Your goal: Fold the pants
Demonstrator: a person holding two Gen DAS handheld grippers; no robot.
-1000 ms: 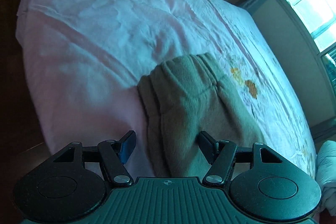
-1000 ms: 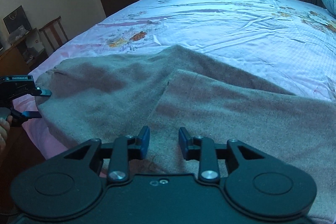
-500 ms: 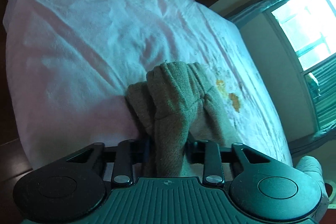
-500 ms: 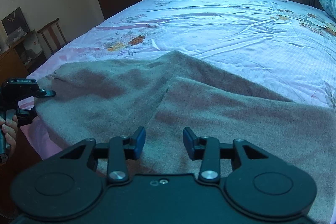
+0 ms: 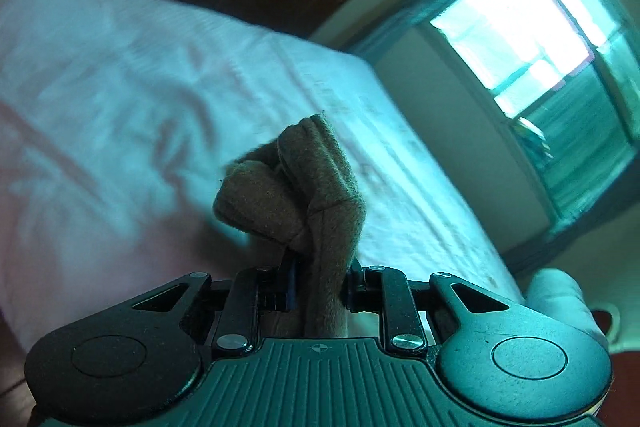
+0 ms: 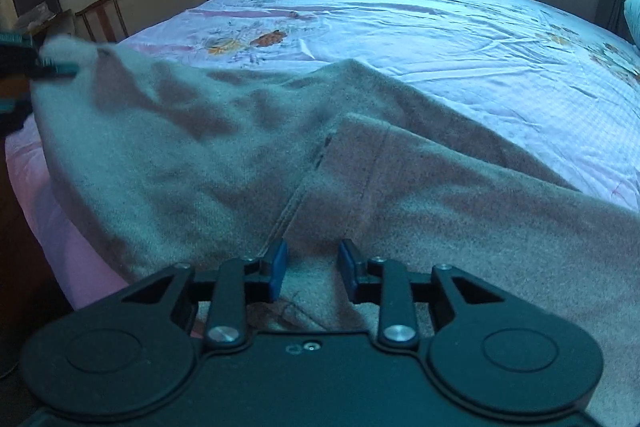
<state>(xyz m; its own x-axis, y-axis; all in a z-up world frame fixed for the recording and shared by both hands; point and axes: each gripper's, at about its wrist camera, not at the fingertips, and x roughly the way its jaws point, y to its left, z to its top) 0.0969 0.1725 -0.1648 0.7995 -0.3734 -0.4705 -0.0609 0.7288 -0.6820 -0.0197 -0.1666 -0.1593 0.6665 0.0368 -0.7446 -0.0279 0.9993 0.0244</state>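
The pants (image 6: 224,147) are spread over the near part of the bed (image 6: 440,39), and one corner of them is pinched and raised off the sheet by the left gripper (image 5: 320,287), whose jaws are closing on a bunched fold, probably so that this end can be carried over the rest. The right gripper (image 6: 310,269) is closing too, with cloth between its fingers (image 6: 276,267), but a firm grip cannot be told.

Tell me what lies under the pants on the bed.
Under the pants lies the flowered bed sheet, showing around their edges. The cloth hides whatever is directly beneath. At one end, the left gripper is closing on a bunched-up part of them.
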